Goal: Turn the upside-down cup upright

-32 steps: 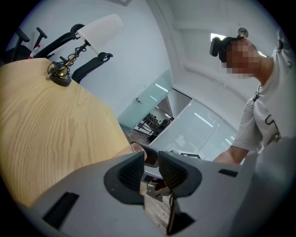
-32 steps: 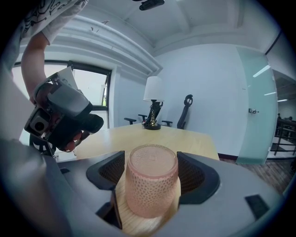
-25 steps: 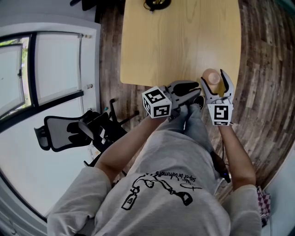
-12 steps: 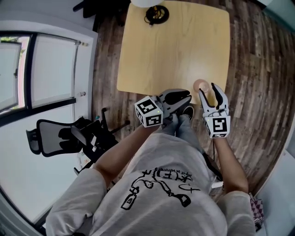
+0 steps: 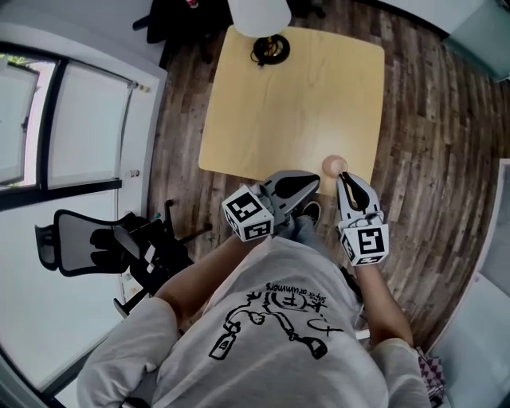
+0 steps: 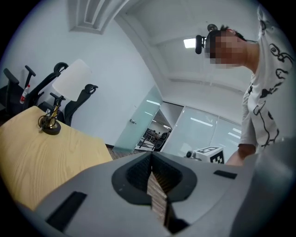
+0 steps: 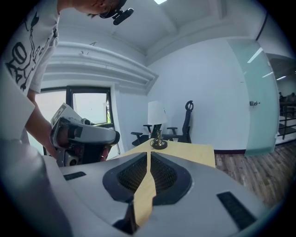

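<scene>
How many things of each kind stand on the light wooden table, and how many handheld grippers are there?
Small tan cup: 1
Table lamp with white shade and dark round base: 1
Grey two-jaw grippers: 2, left gripper and right gripper; the right one's jaws have just been closing, with nothing between them
Total: 4

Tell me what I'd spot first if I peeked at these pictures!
The big square light-wood table fills the middle, with a white-shaded lamp at its far edge and a small peach cup at its near edge. Just near the cup, a person holds a grey left gripper and right gripper, each with a black-and-white marker cube; the right gripper's jaws have just closed, nothing between them.
</scene>
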The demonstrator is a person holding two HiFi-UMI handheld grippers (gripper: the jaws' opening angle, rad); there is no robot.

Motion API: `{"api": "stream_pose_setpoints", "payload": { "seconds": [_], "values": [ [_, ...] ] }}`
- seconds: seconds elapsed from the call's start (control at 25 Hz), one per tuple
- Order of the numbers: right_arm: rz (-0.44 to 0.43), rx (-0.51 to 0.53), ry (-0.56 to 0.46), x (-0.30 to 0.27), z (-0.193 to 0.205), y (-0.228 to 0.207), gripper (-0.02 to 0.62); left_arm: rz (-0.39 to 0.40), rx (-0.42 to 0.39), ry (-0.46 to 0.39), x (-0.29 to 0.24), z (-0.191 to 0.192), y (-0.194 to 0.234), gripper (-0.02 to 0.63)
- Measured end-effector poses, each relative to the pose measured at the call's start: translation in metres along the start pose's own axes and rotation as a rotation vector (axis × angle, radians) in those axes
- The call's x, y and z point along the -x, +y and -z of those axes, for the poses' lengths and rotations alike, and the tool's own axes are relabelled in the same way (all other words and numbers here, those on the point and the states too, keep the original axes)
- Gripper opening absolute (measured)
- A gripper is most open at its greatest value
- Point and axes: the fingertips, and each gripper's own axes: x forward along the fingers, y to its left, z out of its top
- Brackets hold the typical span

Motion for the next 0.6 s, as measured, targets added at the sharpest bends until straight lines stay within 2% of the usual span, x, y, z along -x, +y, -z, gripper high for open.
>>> {"api": "stream_pose_setpoints", "payload": {
  "seconds": [0.32, 0.6],
  "values": [
    [0.018, -0.063, -0.029, 0.024, -0.04, 0.012, 0.025, -0.046, -0.061, -0.014, -0.002, -0.027, -0.03, 0.009],
    [0.029, -0.042, -0.036, 0.043, -0.061, 0.024, 0.025, -0.086, -0.116, -0.014, 0.003, -0.034, -0.052, 0.009]
  ]
}}
